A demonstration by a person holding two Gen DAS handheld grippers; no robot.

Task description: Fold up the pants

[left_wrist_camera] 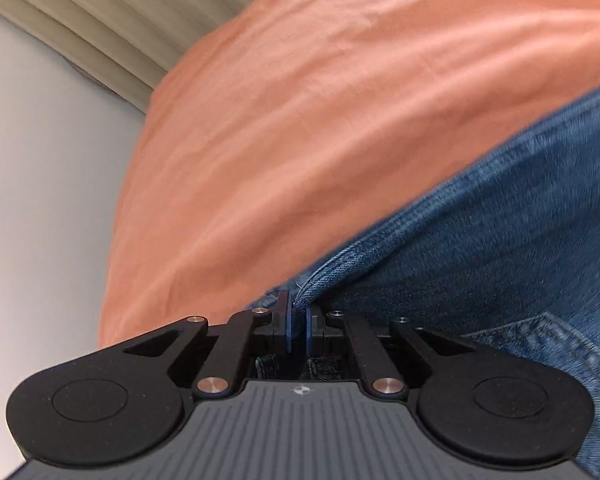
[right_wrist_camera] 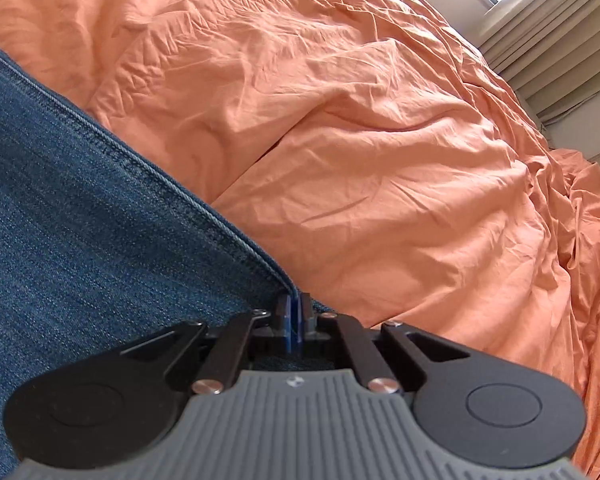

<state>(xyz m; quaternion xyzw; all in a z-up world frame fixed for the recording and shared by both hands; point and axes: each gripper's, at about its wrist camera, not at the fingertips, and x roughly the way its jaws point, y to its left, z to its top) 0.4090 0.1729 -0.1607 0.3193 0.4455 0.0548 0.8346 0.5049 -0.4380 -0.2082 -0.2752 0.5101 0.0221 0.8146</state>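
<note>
The pants are blue denim jeans [left_wrist_camera: 500, 240] lying on an orange bed sheet [left_wrist_camera: 320, 100]. In the left wrist view my left gripper [left_wrist_camera: 299, 320] is shut on a hemmed edge of the jeans, with a stitched pocket at the lower right. In the right wrist view the jeans [right_wrist_camera: 80, 200] fill the left side, with a seamed edge running diagonally down to my right gripper [right_wrist_camera: 295, 320], which is shut on that edge. The fabric inside both pairs of jaws is mostly hidden.
The wrinkled orange sheet [right_wrist_camera: 380, 160] covers the bed to the right and far side. Beige pleated curtains [left_wrist_camera: 100, 32] and a pale wall [left_wrist_camera: 40, 180] stand beyond the bed. A window and curtains [right_wrist_camera: 540, 32] are at the upper right.
</note>
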